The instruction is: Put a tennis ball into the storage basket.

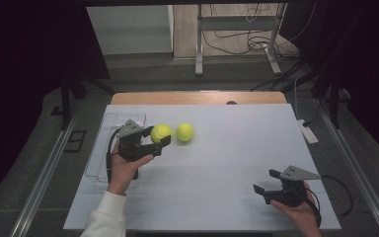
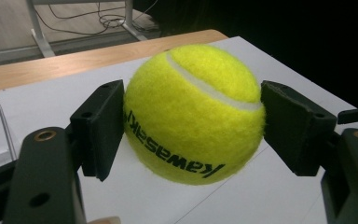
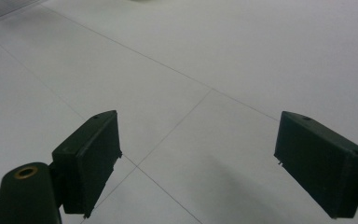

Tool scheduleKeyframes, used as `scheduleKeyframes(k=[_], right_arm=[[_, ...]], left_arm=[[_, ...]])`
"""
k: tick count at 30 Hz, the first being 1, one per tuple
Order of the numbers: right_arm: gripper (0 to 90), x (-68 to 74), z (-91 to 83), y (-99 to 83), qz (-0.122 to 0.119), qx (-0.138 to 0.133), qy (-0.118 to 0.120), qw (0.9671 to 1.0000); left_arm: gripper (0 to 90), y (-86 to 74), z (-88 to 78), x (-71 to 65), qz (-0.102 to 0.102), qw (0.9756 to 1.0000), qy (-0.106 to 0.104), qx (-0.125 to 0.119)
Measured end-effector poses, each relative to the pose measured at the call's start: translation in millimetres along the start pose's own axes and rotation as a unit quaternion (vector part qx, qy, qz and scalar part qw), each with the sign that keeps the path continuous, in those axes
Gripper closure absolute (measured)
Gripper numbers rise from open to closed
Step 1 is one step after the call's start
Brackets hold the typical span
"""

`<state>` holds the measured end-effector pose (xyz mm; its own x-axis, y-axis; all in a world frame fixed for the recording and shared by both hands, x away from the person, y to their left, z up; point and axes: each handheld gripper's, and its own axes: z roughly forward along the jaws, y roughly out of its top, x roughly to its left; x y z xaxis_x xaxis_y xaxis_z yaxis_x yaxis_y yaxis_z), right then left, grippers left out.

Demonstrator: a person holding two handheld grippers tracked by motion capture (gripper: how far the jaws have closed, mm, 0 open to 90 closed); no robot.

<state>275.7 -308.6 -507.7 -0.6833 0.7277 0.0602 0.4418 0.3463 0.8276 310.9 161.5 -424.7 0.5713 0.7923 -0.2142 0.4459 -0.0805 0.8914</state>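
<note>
Gripping a yellow tennis ball [image 2: 193, 114] in my left gripper [image 1: 157, 138], both pads pressed on its sides, held just above the white table [image 1: 227, 173] near the far left. A second tennis ball [image 1: 185, 132] sits on the table just beside it, and a clear tray [image 1: 98, 148] lies at the table's left edge. My right gripper [image 1: 265, 182] hovers low at the near right, jaws wide apart with nothing between them.

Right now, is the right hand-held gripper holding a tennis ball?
No. The right hand-held gripper has its jaws apart over the bare table, with nothing between them.
</note>
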Motion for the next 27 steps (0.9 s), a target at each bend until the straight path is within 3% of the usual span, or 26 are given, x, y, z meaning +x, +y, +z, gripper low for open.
scheduleKeyframes(k=[27], right_arm=[[14.4, -0.3, -0.3, -0.1, 0.001, 0.0, -0.003, 1.0]], left_arm=[[26.4, 4.0, -21.6, 17.2, -0.02, 0.9991, 0.018, -0.032]])
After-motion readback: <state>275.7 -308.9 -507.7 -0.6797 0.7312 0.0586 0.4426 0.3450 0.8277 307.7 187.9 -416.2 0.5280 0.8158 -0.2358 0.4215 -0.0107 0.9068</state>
